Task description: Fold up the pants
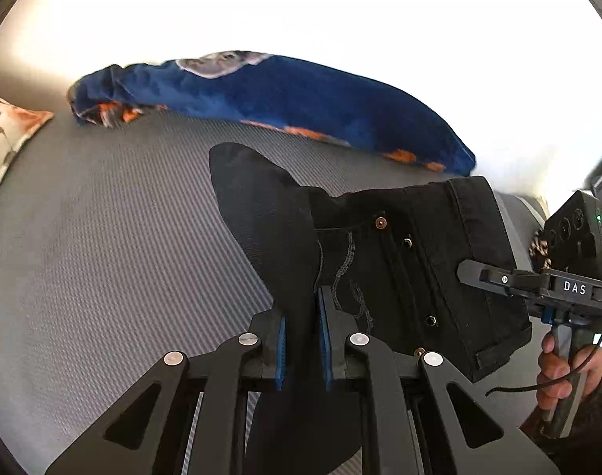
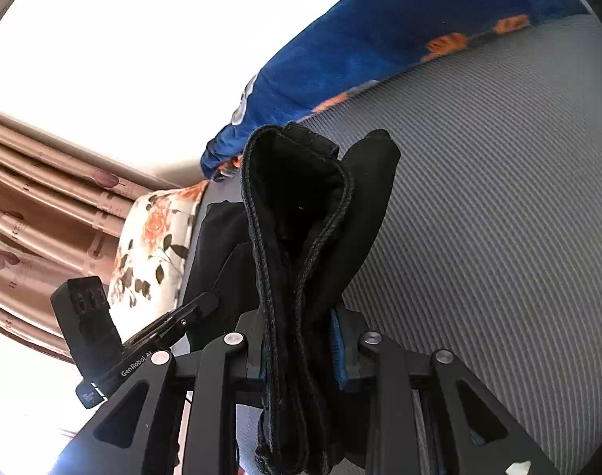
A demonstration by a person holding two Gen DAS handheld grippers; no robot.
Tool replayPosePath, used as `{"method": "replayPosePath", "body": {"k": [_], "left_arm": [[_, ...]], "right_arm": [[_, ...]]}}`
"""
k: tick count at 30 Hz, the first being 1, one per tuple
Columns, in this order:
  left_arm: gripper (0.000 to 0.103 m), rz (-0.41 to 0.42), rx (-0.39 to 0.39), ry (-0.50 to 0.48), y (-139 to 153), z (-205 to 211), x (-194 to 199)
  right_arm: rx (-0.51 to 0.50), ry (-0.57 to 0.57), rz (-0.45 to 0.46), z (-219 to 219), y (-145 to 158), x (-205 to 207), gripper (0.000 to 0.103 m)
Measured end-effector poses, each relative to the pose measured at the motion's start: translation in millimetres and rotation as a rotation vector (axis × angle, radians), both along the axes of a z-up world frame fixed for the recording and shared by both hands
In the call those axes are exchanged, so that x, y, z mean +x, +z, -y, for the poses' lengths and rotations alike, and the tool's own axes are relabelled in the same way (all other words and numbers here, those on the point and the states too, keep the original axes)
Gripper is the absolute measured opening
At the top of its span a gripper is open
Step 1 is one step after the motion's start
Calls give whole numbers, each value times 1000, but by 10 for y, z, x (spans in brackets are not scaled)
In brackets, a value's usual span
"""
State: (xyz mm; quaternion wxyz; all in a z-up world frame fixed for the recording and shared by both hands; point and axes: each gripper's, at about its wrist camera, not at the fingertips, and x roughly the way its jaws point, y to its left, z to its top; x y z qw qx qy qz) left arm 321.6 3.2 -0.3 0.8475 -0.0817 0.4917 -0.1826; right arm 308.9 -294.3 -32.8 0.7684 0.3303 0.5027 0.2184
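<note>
The black pants [image 1: 399, 253] hang lifted above the grey ribbed bed surface [image 1: 103, 237]. My left gripper [image 1: 302, 316] is shut on a fold of the black fabric, which sticks up between its blue pads. The waistband with rivets and fly buttons stretches to the right, where my right gripper [image 1: 471, 273] is clamped on its edge. In the right wrist view the right gripper [image 2: 301, 328] is shut on a thick bunch of the pants [image 2: 297, 217], seams up. The left gripper [image 2: 206, 301] shows at lower left, holding the same cloth.
A blue blanket with orange flowers [image 1: 281, 95] lies along the far side of the bed [image 2: 498, 198]. A floral pillow [image 2: 154, 237] sits at the bed's end, with pink curtains [image 2: 43, 206] behind it. A bright window fills the background.
</note>
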Motion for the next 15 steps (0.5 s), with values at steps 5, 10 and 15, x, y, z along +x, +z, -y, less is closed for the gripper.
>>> {"method": "replayPosePath", "body": {"k": [5, 10, 15], "left_arm": [[14, -12, 25, 6, -152, 2, 277], [14, -28, 59, 10, -363, 17, 494], [22, -80, 97, 37, -716, -128, 552]], "right_arm": [[-2, 8, -14, -61, -87, 247, 23], [-36, -4, -31, -76, -246, 419, 23], [-175, -26, -47, -3, -445, 490, 25]]}}
